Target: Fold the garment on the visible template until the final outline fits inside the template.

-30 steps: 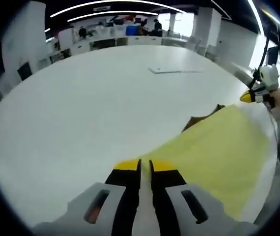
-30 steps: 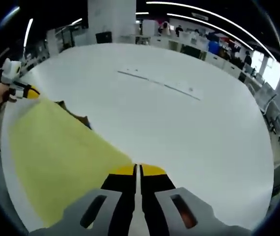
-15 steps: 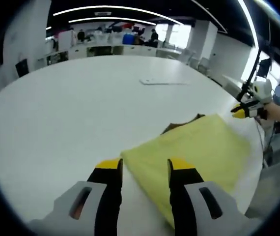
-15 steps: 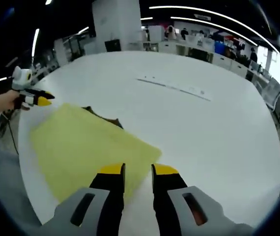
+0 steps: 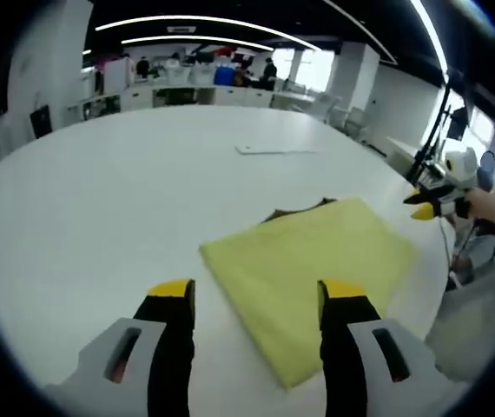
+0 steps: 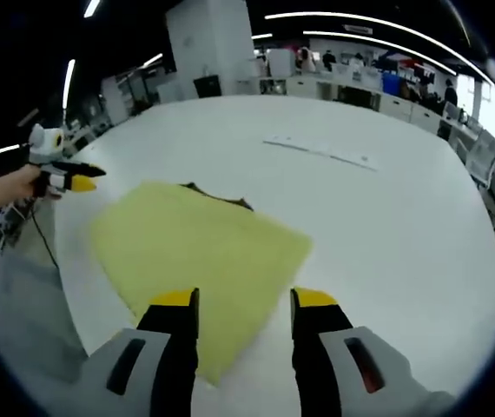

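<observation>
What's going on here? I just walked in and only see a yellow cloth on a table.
A person holding two grippers is folding a yellow garment on a white table. Both the left gripper and the right gripper are open and hover above the garment, which lies flat, with something dark peeking out at its far edge.

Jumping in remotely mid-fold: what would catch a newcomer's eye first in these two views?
The folded yellow garment stands out, lying flat on the big white table near its edge, with a dark strip peeking out along its far side. Both grippers hang open above it: the left gripper straddles its near corner, and the right gripper is over its edge. A thin pale strip lies farther out on the table.
</observation>
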Motion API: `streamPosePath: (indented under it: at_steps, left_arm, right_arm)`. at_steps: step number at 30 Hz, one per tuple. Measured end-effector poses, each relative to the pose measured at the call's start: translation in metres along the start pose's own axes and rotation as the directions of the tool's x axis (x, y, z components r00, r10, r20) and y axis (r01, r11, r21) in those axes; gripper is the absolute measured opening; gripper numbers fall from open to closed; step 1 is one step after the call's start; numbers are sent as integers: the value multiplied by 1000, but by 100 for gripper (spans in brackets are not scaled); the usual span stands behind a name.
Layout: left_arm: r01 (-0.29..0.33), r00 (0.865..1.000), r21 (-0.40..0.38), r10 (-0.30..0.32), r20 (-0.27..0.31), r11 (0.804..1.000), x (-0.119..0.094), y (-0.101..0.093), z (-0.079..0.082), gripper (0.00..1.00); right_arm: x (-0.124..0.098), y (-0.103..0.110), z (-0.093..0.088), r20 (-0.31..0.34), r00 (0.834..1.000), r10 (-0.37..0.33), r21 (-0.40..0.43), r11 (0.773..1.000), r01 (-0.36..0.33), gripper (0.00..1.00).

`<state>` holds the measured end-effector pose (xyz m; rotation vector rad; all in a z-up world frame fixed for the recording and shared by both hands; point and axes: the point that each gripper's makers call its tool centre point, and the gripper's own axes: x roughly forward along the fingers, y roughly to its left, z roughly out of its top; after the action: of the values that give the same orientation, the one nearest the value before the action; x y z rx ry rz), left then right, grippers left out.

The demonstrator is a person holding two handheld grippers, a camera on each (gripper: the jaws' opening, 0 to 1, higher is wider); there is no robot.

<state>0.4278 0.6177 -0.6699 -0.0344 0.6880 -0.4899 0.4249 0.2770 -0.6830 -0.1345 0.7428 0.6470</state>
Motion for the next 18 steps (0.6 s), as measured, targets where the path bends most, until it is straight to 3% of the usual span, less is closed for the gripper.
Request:
streamPosePath:
  at_steps: [6,18]
  left_arm:
    - [4,1000,-8,-4,-11,1000,-25,-10,-6,69]
    - [4,1000,-24,-4,20,1000,-71,-24,-15,75]
  right_arm:
    - [-25,12,-2,33,999,1,9,1000,-1,51]
    - [-70,33,-9,67,998,9,14,1000,-10,67]
